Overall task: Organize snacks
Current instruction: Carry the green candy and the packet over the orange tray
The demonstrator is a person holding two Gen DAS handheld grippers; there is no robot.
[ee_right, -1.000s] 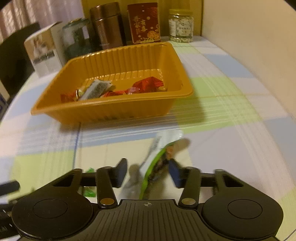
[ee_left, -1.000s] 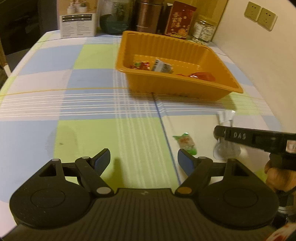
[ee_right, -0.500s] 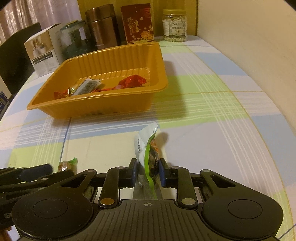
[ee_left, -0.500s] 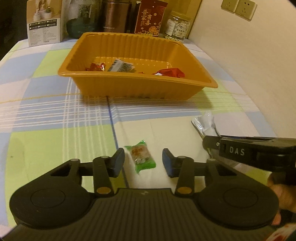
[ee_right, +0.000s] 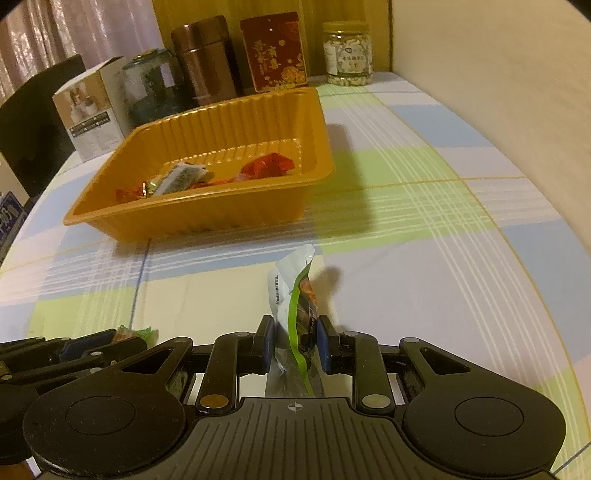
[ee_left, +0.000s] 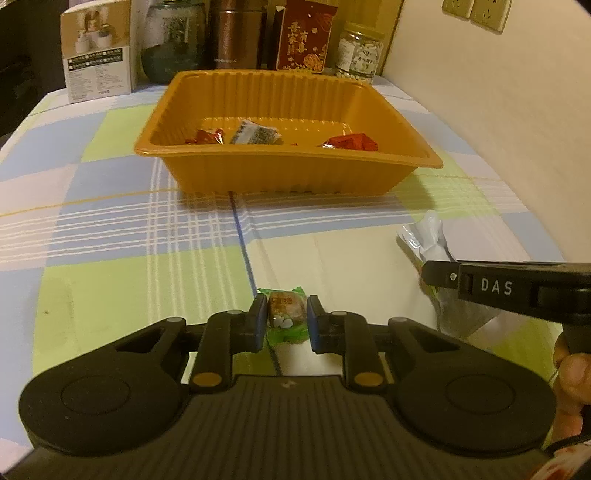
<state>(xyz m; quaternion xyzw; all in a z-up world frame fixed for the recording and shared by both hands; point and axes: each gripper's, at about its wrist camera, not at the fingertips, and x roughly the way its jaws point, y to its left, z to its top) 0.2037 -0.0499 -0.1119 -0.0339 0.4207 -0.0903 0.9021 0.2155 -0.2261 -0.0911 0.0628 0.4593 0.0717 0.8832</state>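
Looked like home dining spot: checked tablecloth [ee_left: 110, 229], tea tins [ee_right: 207, 59], nut jar [ee_right: 348, 53], wall sockets [ee_left: 476, 13], curtain [ee_right: 74, 26].

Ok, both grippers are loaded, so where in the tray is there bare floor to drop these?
Orange tray: bare floor along the far wall and between the white-grey packet and the red packet. The small red packet crowds the near left corner. Behind the tray, jars and boxes leave no room.

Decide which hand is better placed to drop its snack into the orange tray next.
Probably the right gripper: its green-and-white packet already stands off the tablecloth, while the left gripper has only just closed on the green candy.
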